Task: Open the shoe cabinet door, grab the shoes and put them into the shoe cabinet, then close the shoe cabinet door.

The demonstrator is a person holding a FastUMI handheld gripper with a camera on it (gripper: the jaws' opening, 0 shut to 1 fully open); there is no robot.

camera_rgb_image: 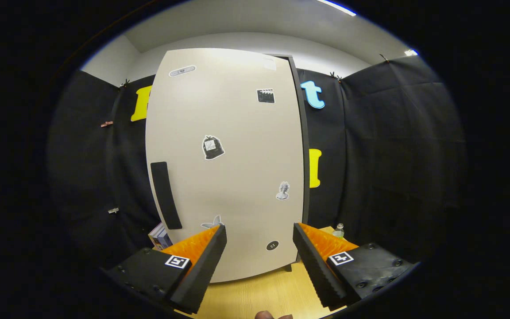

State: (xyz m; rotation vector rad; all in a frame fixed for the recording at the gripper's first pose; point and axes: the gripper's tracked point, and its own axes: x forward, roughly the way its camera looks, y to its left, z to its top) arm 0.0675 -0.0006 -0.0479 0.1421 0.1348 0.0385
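The shoe cabinet stands upright just ahead of my fingers, its pale door (228,164) shut and facing me. Several small stickers dot the door. A long dark handle (165,195) runs vertically near the door's left side, above and slightly left of my left finger. My gripper (259,230) is open, its fingers spread wide with nothing between them, pointing at the lower part of the door. I see no shoes here.
The cabinet rests on a light wooden table (259,297). A small box (160,237) sits behind the cabinet's left side, and a small bottle (338,230) stands past its right side. A fingertip (266,315) shows below the fingers.
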